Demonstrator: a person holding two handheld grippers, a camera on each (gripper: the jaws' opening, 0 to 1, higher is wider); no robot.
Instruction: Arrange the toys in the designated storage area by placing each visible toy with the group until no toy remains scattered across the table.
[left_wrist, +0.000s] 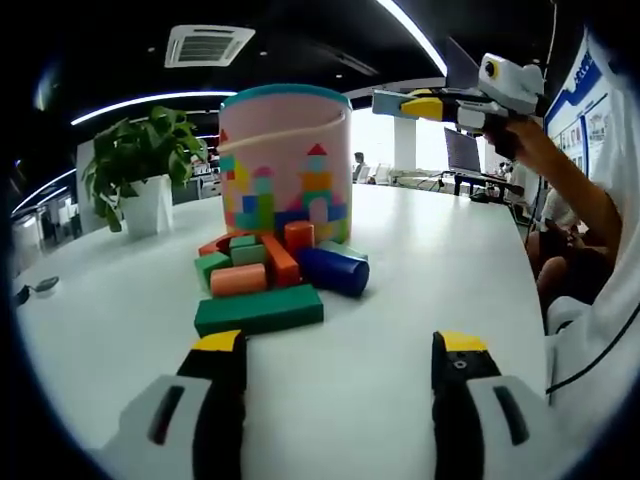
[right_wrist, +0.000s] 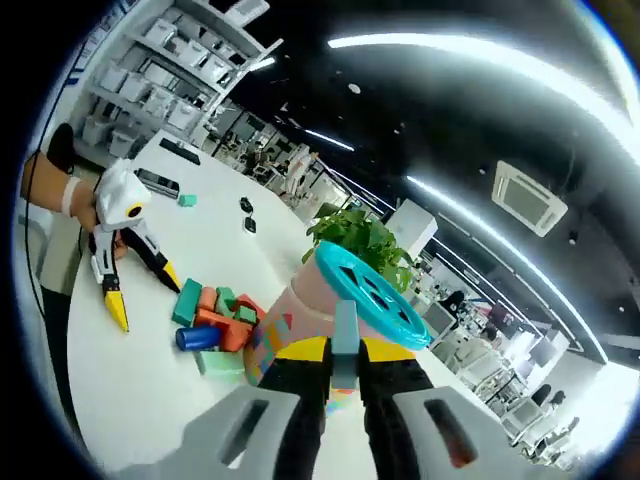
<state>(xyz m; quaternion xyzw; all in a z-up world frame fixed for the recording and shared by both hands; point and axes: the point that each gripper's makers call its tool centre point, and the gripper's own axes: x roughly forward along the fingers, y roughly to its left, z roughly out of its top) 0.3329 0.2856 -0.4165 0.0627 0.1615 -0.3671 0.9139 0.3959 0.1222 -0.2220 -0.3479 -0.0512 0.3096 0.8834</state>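
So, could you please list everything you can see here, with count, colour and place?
Bucket: one, pink with block print and teal lid, on the table behind the blocks.
Blocks: a pile, green, orange, red and blue, in front of the bucket.
Held block: one, pale green, above the lid.
Stray block: one, teal, far across the table.
Plant: one, green in a white pot, beside the bucket.
Spoon: one, at the table edge.
Table: one, white.
Left hand-held gripper: open, empty, near the pile.
Right hand-held gripper: shut on the held block.
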